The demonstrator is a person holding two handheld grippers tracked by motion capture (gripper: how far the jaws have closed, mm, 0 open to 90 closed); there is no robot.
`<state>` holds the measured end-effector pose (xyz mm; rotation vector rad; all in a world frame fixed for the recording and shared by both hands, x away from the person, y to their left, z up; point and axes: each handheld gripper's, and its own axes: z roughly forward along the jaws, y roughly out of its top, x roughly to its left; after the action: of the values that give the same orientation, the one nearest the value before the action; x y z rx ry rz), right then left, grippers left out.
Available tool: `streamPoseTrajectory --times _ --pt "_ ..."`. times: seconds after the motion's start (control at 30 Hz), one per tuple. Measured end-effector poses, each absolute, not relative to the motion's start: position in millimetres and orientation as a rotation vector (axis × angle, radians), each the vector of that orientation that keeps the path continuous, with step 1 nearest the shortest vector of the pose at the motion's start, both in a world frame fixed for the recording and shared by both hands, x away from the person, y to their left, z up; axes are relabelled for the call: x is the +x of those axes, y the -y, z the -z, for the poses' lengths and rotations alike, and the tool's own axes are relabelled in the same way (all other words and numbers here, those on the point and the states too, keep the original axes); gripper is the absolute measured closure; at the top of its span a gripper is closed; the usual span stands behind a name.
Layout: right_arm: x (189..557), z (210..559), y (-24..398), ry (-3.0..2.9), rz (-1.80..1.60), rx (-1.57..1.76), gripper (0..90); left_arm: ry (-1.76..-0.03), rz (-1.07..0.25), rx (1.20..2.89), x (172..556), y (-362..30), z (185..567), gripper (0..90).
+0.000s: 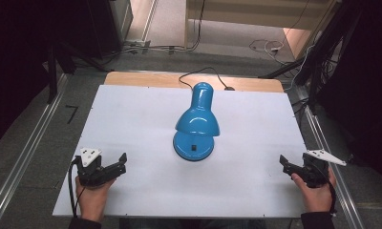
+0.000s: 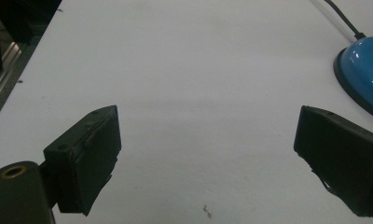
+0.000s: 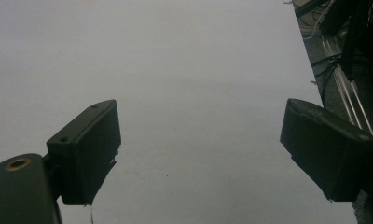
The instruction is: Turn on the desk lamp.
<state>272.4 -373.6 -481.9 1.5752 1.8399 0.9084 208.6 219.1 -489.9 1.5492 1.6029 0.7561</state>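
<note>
Holding both grippers low on the white table (image 1: 132, 119): left gripper (image 1: 116, 163) jaws apart, right gripper (image 1: 285, 164) jaws apart; blue desk lamp (image 1: 197, 125) between, untouched.

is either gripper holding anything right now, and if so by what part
Nothing is held. The left gripper and the right gripper both rest open at the near corners of the white table, apart from the blue lamp standing untouched in the middle.

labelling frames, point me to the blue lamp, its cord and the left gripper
blue lamp (image 1: 197, 120): high view, on its shade
cord (image 1: 198, 72): high view, on the loop behind the lamp
left gripper (image 1: 118, 163): high view, between its open jaws
</note>
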Motion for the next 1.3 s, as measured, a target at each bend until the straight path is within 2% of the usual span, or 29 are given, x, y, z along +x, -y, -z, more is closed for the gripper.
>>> streamPoseTrajectory --times 1.3 --pt "272 482 373 -1.846 -0.907 1.573 10.9 -1.535 -0.684 1.571 216 -188 488 8.8"
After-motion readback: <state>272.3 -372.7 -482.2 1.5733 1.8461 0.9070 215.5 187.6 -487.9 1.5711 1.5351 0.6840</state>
